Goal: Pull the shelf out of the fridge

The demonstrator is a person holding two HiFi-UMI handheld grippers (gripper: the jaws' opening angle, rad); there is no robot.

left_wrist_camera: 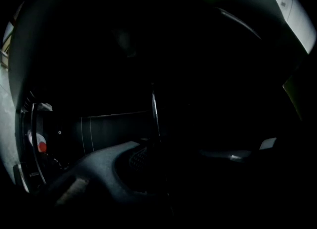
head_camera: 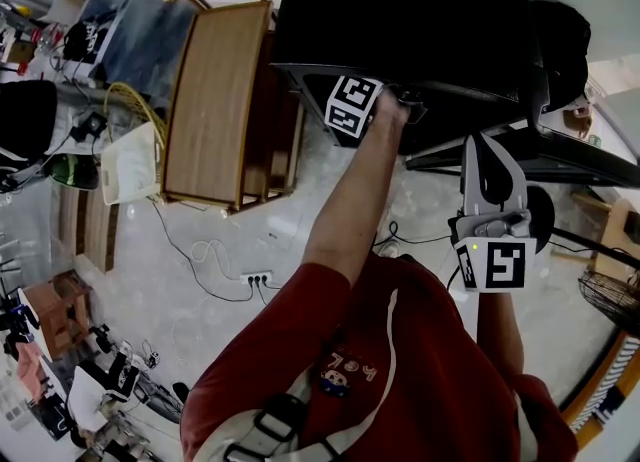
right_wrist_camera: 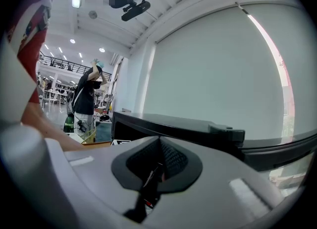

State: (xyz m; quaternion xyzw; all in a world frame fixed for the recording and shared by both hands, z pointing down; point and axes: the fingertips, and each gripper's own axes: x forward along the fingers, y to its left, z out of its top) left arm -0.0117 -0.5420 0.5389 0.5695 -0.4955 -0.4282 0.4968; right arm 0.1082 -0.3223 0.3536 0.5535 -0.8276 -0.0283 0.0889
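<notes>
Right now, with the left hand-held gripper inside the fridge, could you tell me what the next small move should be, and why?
Probably draw the left hand-held gripper straight back toward you: its jaws appear closed on the thin edge of the shelf inside the dark fridge, while the right hand-held gripper hangs outside, shut.

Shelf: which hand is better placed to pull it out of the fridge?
Left. The left gripper is inside the fridge, and the shelf edge seems gripped between its jaws. The right gripper hangs outside, shut on nothing.
</notes>
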